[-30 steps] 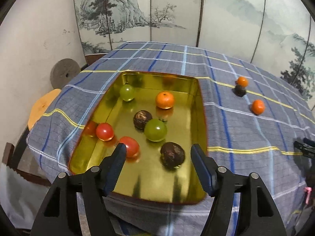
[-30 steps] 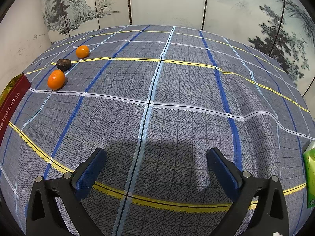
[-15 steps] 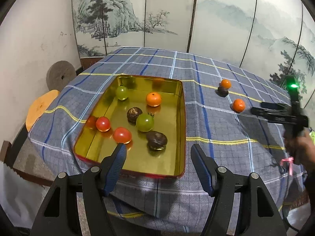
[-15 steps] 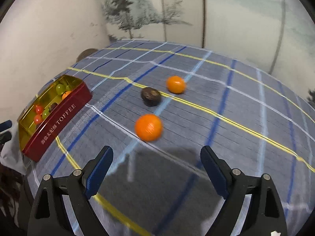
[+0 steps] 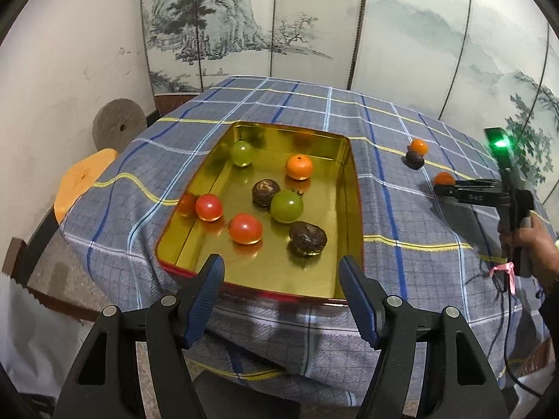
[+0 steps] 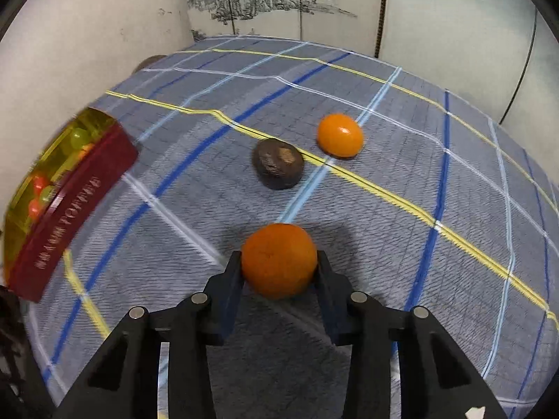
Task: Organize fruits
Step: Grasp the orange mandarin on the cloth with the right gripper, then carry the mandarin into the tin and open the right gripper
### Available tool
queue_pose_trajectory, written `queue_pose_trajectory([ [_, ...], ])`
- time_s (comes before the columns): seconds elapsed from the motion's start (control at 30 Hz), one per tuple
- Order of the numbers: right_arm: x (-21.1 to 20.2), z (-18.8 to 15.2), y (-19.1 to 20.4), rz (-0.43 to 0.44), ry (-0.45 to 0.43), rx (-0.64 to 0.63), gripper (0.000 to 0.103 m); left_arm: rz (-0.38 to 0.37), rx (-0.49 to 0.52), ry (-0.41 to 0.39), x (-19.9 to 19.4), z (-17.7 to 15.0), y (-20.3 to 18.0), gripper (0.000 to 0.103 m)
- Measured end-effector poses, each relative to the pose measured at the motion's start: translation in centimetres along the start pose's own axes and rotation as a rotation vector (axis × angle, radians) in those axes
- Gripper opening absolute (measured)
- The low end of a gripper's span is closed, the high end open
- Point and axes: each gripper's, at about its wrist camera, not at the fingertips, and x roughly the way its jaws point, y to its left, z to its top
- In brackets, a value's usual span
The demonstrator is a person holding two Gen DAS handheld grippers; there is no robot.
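Observation:
A gold tin tray (image 5: 344, 237) with red outer walls sits on the checked tablecloth and holds several fruits: green, red, orange and dark brown ones. My left gripper (image 5: 281, 279) is open and empty, just in front of the tray's near edge. My right gripper (image 6: 278, 267) is shut on an orange mandarin (image 6: 278, 260) at the cloth's surface; it also shows in the left wrist view (image 5: 443, 190). Beyond it lie a dark brown fruit (image 6: 277, 168) and a smaller orange fruit (image 6: 339, 135). The tray (image 6: 66, 206) is at the left edge.
The table (image 5: 401, 209) is round, with a blue checked cloth hanging over its edge. A painted folding screen (image 5: 314, 24) stands behind. An orange stool (image 5: 82, 181) and a round stone disc (image 5: 118, 127) are to the left of the table.
My right gripper moved forward and closed on the nearest orange mandarin. My left gripper drew back slightly from the tray and stayed open.

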Motion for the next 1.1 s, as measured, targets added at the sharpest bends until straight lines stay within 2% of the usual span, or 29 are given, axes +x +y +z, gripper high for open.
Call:
queue_pose_trajectory([
  [0.1,-2.7,0.4,1.6,0.069,-0.068,0.006,0.036,0.005,-0.021,-0.012,-0.4,-0.1,0.8,0.068],
  [0.2,-5.7,1.6,5.3,0.166,-0.143,-0.039,0.036,0.032,-0.028,-0.018,-0.6,-0.2,1.4,0.068],
  [0.43,-6.4,5.9,14.3,0.353,-0.154,-0.135,0.036,0.107,-0.019,-0.054,-1.5,-0.6,2.7,0.068],
  [0.6,-3.9,7.6,20.1,0.395,-0.106,-0.197,0.037,0.159,-0.006,-0.058,-1.7,-0.9,3.8,0.068],
  [0.77,0.2,8.7,24.8,0.396,-0.018,-0.232,0.037,0.228,0.031,-0.057,-1.7,-1.5,4.3,0.068],
  [1.1,4.6,10.0,27.3,0.332,0.068,-0.222,0.037,0.263,0.040,-0.044,-1.2,-2.2,5.3,0.073],
])
